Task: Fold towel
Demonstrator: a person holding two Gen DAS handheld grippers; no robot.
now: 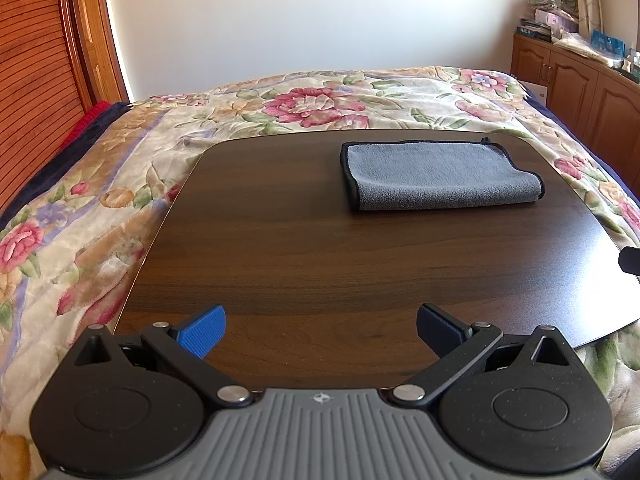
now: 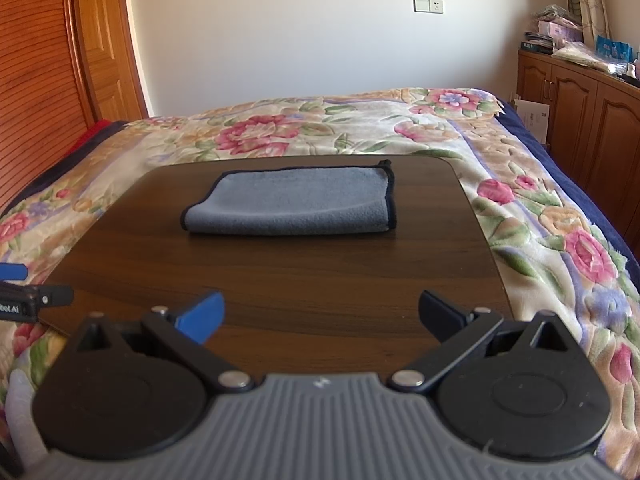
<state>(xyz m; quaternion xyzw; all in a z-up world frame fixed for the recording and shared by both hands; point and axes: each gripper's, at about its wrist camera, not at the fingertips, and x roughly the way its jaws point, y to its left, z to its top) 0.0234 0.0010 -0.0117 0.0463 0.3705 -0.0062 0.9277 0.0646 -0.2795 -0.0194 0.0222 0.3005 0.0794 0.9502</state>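
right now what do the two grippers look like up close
Both look alike. The left gripper has a ribbed grey body, round black housings, black linkage arms with silver pins and blue textured pads. The right gripper is the same build.

A dark wood board [image 1: 304, 248] lies on a bed covered by a floral blanket [image 1: 312, 100]; a white wall [image 2: 280, 40] stands behind, bearing a switch plate [image 2: 428, 5]; wooden cabinets [image 2: 580, 108] line the right side, cluttered with boxes and bags [image 2: 576, 44]; a slatted wooden door [image 1: 32, 80] stands at the left
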